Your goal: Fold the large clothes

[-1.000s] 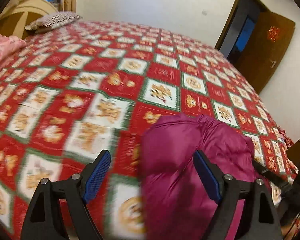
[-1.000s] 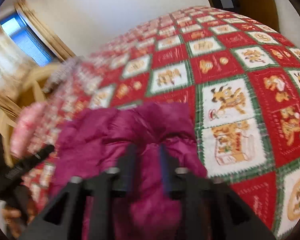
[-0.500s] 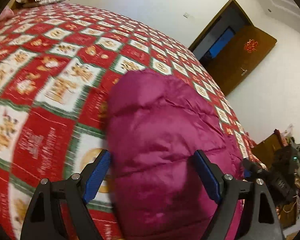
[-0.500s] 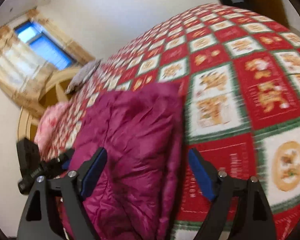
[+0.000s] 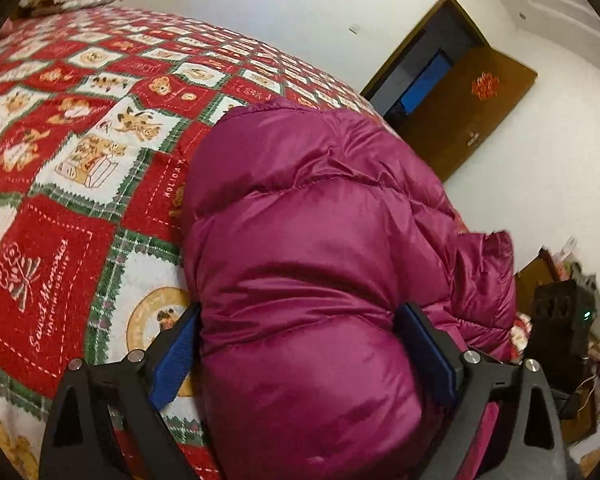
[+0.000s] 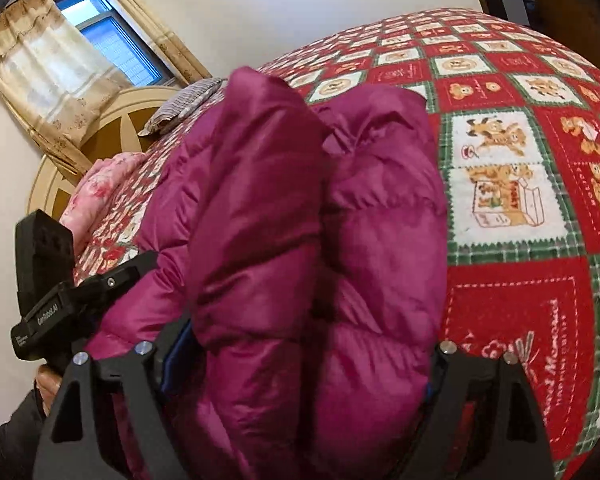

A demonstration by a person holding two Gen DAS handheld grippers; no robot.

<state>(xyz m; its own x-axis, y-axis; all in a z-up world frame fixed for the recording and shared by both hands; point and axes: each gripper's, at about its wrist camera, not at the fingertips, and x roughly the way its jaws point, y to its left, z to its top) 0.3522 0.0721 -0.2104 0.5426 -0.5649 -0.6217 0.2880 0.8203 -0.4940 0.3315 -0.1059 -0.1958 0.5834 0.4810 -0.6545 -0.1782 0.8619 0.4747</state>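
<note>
Currently the puffy magenta quilted down jacket [image 5: 320,272] lay bundled on the bed with the red-and-green Christmas patchwork quilt [image 5: 60,240], near the bed's edge closest to the person. Judging by the stacked layers, it was already folded into a thick block, and both tools were there to square or compress it.

Left gripper [image 5: 300,360]: jaws spread wide and opening, straddling the near end of the bundle. The blue pads [image 5: 176,356] sat at the fabric's sides; whether they pressed on it couldn't be confirmed, and with the jaws widening it read as letting go, not a grip.

Right gripper [image 6: 300,364]: jaws fairly wide and closing, with the jacket bulging between them. The right-side pad was hidden behind fabric, so contact couldn't be confirmed there either. Likely reason for the wide span: the bundle was too thick to pinch, so it had to be bracketed from both sides.

View differences:
- Left wrist view showed a smooth top panel, a loose flap of jacket sticking out on the right, the brown wooden door [image 5: 460,120], and the other tool's black body at the far right.
- Right wrist view showed a raised ridge of fabric and a deep crease down the middle, so the fold wasn't flat. It also showed the curtained window [image 6: 84,40], the pink floral bedding [image 6: 100,192], and a dark sleeve [image 6: 4,440] at the lower left.
</note>
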